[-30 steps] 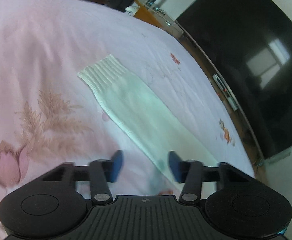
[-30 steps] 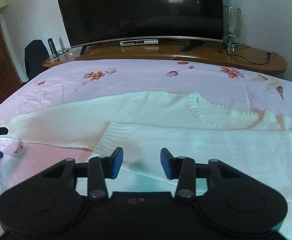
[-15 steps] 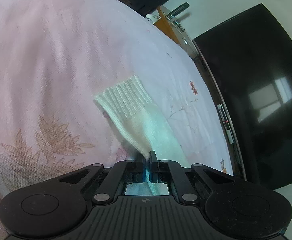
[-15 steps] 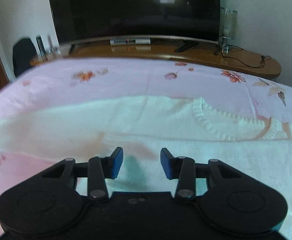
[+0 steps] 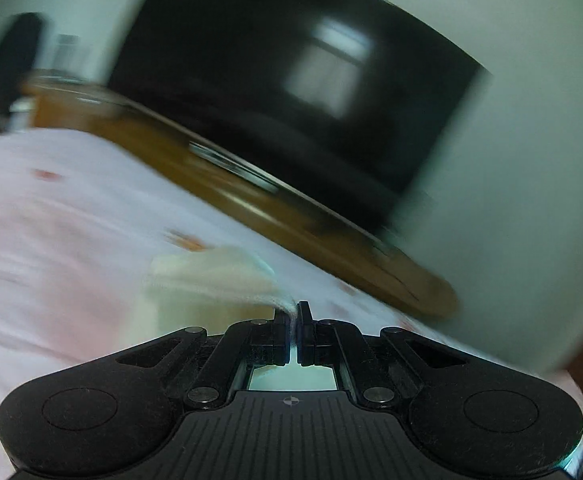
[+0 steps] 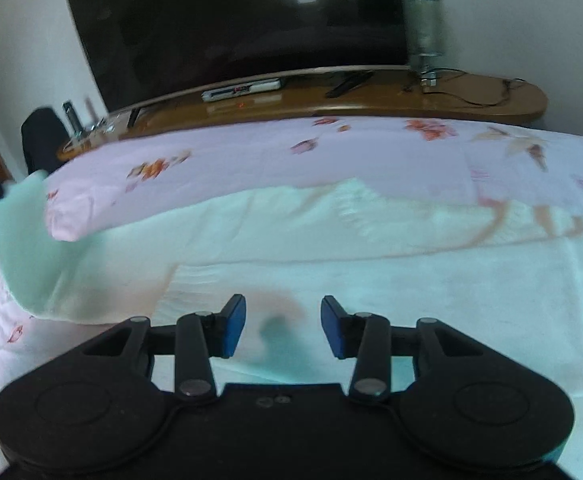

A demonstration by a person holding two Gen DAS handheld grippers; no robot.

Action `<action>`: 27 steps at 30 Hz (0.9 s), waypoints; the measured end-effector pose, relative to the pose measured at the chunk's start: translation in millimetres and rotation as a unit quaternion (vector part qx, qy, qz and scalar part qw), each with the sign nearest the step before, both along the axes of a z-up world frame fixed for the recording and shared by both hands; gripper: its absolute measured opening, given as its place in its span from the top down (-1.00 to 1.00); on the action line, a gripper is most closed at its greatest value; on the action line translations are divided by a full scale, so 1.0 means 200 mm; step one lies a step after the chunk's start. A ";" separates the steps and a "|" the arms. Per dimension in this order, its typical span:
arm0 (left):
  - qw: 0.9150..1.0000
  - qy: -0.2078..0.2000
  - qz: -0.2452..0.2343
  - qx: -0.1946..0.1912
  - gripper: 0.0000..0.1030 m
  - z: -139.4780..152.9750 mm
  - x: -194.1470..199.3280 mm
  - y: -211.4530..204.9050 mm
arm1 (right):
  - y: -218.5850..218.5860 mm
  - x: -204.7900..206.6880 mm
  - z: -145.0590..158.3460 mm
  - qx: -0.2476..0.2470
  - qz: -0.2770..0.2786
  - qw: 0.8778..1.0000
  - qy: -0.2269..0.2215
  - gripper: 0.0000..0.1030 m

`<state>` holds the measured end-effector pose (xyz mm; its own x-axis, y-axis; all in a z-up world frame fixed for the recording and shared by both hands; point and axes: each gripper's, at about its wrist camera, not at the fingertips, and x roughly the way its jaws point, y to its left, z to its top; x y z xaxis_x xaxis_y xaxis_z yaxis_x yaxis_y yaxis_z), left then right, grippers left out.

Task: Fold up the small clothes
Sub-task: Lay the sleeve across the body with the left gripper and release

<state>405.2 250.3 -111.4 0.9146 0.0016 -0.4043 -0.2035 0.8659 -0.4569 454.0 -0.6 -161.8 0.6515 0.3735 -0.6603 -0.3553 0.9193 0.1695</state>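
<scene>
Left gripper (image 5: 294,312) raised and rolled, jaws clamped on the sweater's sleeve (image 5: 211,280), right gripper (image 6: 283,320) tilted down with jaws apart over the sweater (image 6: 411,288) on the bed (image 6: 251,164), sleeve lifted since a second ago, left jaws then open.

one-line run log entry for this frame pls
step: fold sleeve | left gripper: shut on white knit sweater sleeve, lifted | right gripper: open over sweater body | surface: pink floral bedsheet

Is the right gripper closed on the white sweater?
No, the right gripper stands open above the white sweater, its blue pads apart with nothing pinched between them.
</scene>
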 end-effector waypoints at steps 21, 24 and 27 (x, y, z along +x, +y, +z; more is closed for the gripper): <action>0.972 0.085 -0.217 0.029 -0.44 0.05 0.27 -1.02 | -0.58 -0.05 -0.03 0.039 -0.019 0.999 0.033 -0.12; 0.979 0.088 -0.181 -0.008 -0.44 0.04 0.29 -0.94 | -0.50 -0.06 -0.01 0.037 0.001 0.999 0.026 -0.25; 0.985 0.110 -0.134 0.016 -0.44 0.01 0.28 -0.78 | -0.41 -0.09 0.00 -0.001 0.018 1.000 -0.001 -0.33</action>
<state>461.3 93.7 -109.6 0.7737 -0.2125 -0.5969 -0.0563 0.9153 -0.3988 436.4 -82.1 -162.8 0.6390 0.3953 -0.6599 -0.3883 0.9063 0.1669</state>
